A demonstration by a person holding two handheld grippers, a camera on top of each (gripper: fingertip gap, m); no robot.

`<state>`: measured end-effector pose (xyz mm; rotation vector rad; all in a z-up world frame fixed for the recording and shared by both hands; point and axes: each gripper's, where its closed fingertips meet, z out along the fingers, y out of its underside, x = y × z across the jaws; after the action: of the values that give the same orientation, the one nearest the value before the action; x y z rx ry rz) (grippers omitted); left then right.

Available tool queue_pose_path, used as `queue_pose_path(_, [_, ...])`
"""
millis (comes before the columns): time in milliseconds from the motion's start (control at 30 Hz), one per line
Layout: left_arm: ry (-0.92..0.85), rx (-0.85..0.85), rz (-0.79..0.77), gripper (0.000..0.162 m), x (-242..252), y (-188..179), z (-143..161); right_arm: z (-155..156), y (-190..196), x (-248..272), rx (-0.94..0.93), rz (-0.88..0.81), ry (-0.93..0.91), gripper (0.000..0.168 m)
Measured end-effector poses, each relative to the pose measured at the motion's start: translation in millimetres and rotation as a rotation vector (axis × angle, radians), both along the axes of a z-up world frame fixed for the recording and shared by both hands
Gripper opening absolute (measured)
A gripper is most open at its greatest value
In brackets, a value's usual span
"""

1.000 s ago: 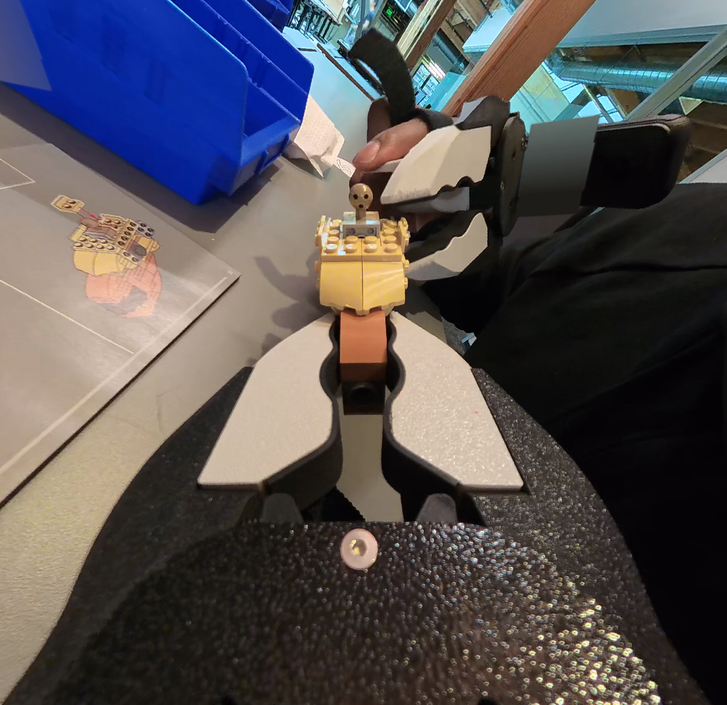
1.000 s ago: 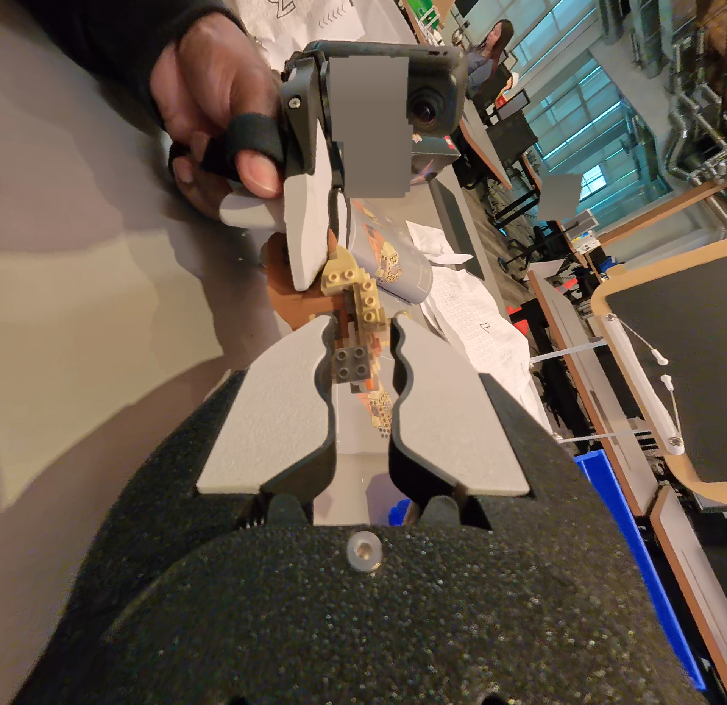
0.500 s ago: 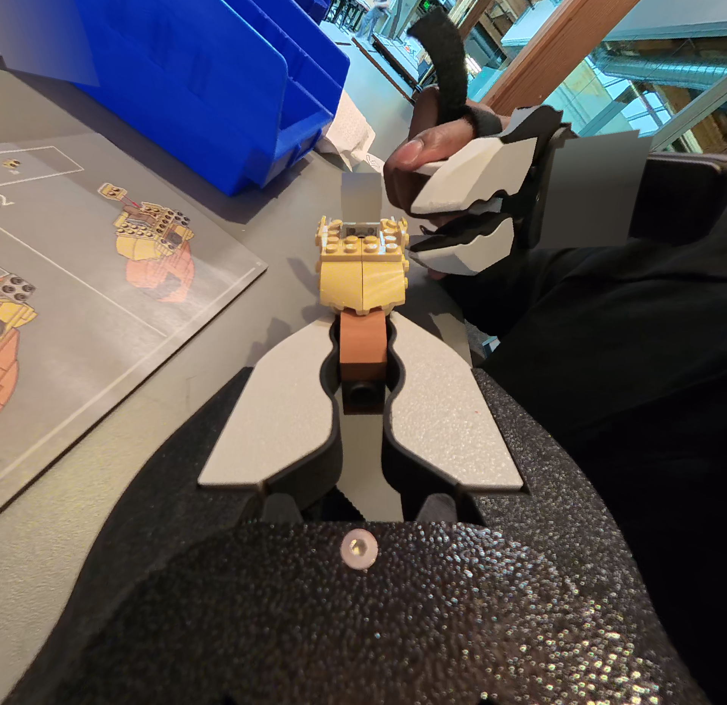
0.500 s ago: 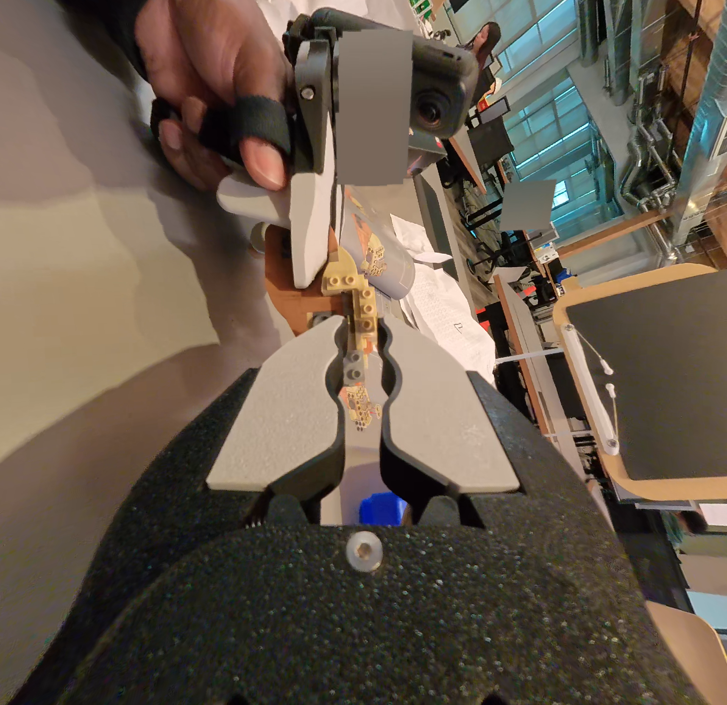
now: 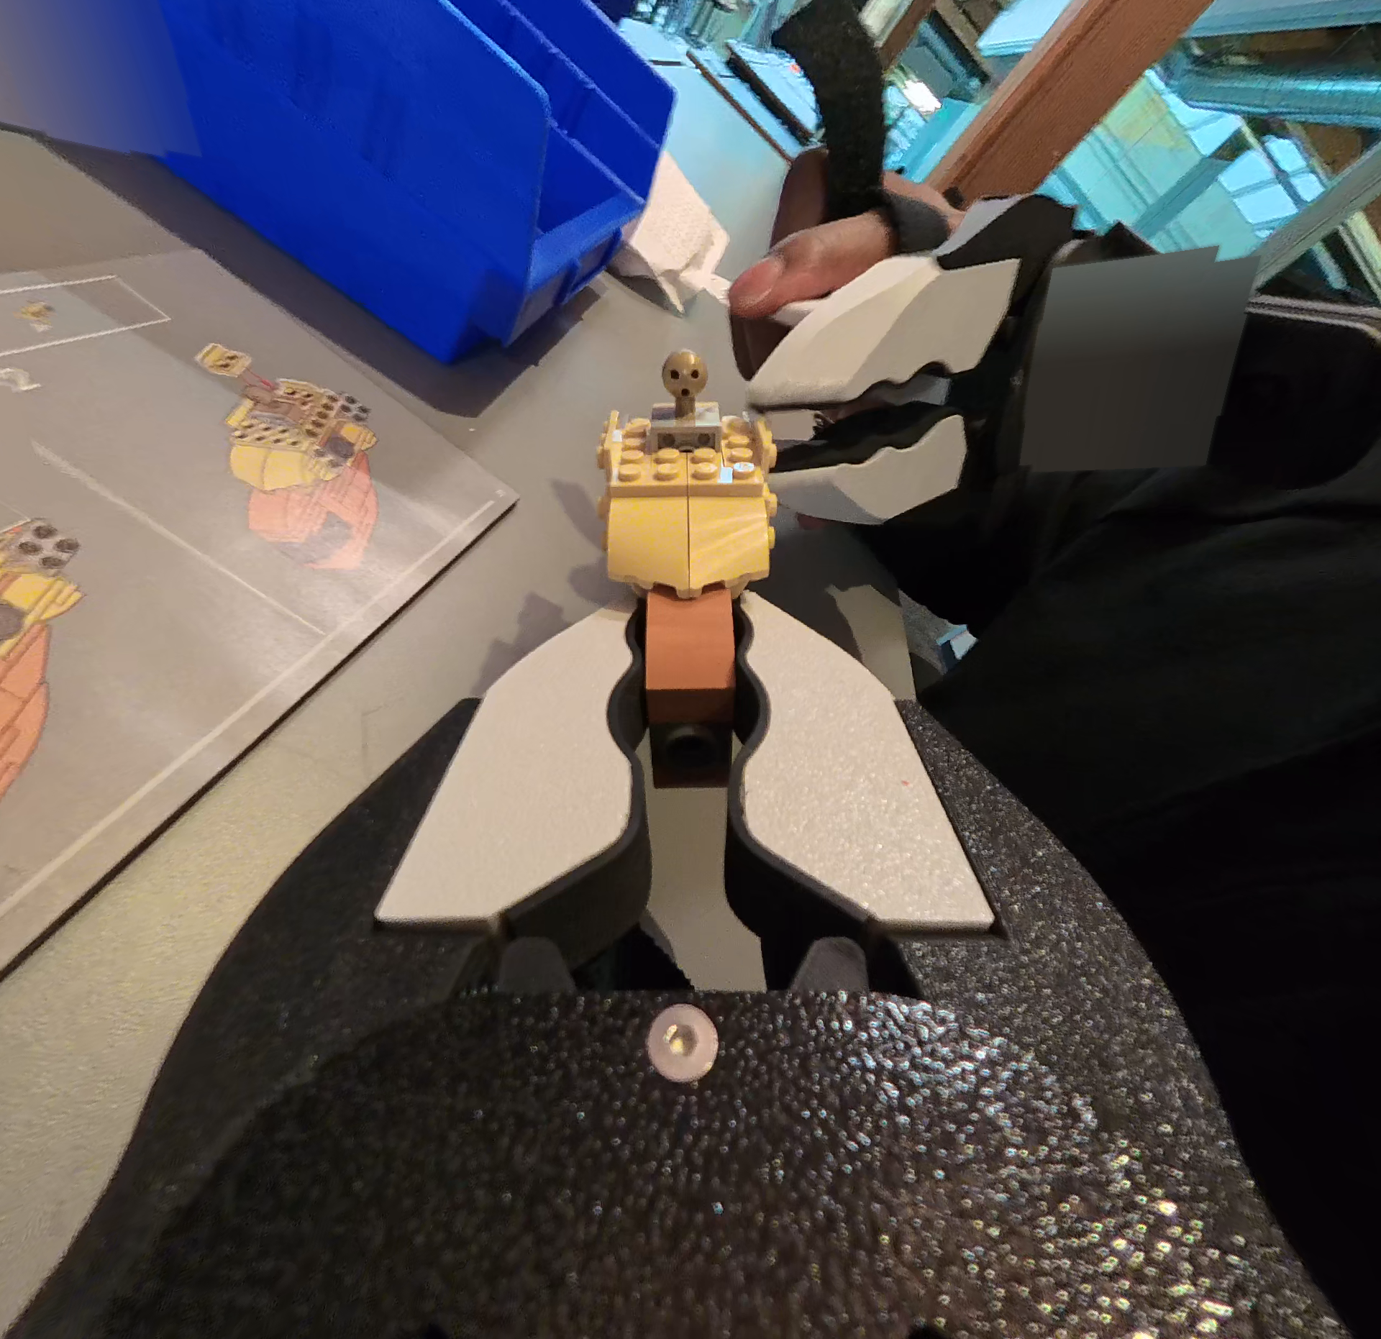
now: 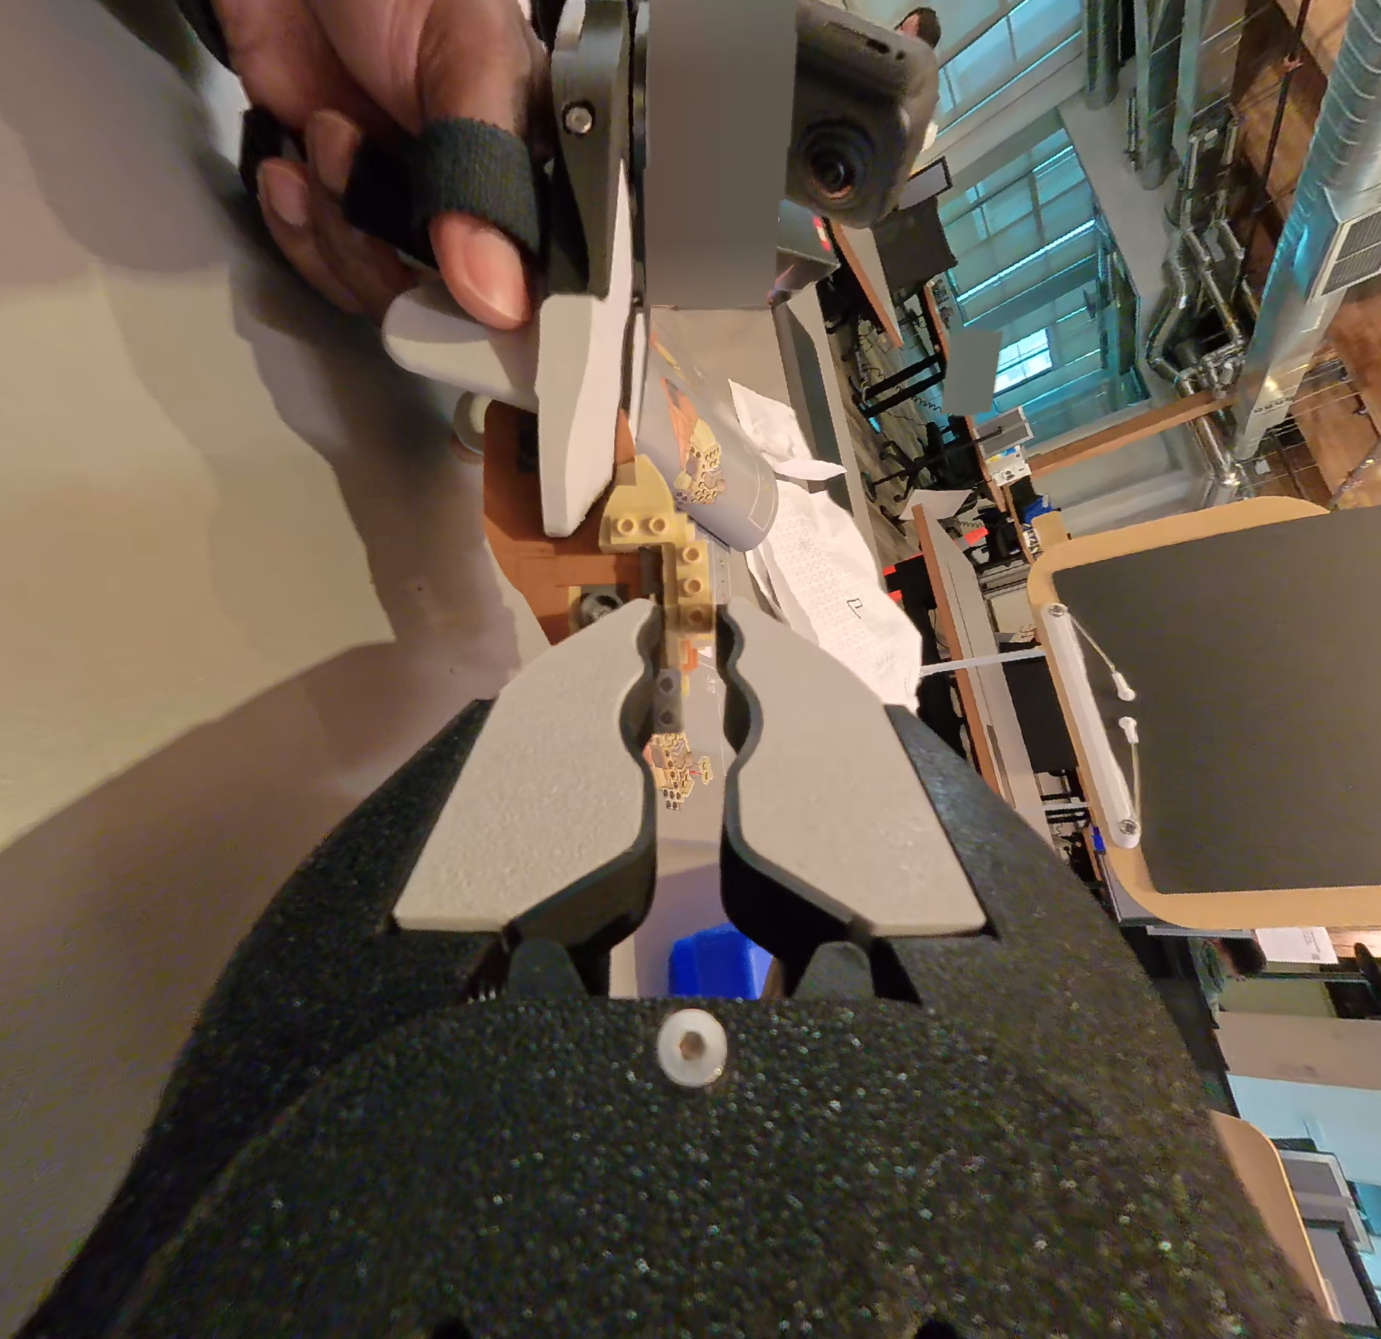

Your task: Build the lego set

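The lego model (image 5: 687,533) has a brown base, a tan studded top, a grey brick and a tan ball-headed pin (image 5: 684,377). My left gripper (image 5: 684,616) is shut on the brown base and holds the model above the table. My right gripper (image 5: 766,440) comes in from the right, and its jaws are nearly closed over the right edge of the tan top plate. In the right wrist view the tan studs (image 6: 695,586) and a dark grey piece (image 6: 669,698) sit between the tips of my right gripper (image 6: 684,616). The left gripper's fingers (image 6: 579,436) clamp the brown base (image 6: 523,526).
An open instruction booklet (image 5: 224,526) lies on the grey table at the left. Blue bins (image 5: 374,145) stand behind it, with crumpled white paper (image 5: 672,250) beside them. A person's black sleeve (image 5: 1121,705) fills the right side. A hand (image 6: 388,108) holds the left gripper. The gap from one gripper's tips to the other's is roughly 4 cm.
My right gripper's jaws have narrowed from open to nearly closed around the model's top edge. The left gripper keeps its hold and has shifted slightly, so more of the booklet shows.
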<state>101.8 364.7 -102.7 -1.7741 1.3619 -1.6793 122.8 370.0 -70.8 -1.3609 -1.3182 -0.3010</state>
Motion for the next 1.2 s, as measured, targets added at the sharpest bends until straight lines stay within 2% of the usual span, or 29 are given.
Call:
queue_pose_path(100, [0.004,0.038,-0.008,0.018,0.5,-3.8,-0.7,-3.7,0.2,-0.3,-0.018,0.001,-0.003,0.013])
queue_pose_path(233, [0.004,-0.004,-0.007,0.018,0.5,-3.0,-0.6,-4.0,1.9,-0.2,-0.005,-0.009,-0.01,0.012])
queue_pose_path(667, [0.011,0.008,-0.006,0.018,0.5,-3.0,-1.5,-4.1,2.8,-1.0,0.035,-0.008,-0.031,0.011])
queue_pose_path(900, [0.003,-0.016,-0.003,0.018,0.1,-1.5,-0.3,-2.0,3.9,-1.7,0.048,-0.013,-0.015,0.023])
queue_pose_path(1200, [-0.008,-0.056,0.018,0.018,-0.3,3.3,1.7,-1.3,5.3,-0.4,0.143,-0.04,-0.069,0.019])
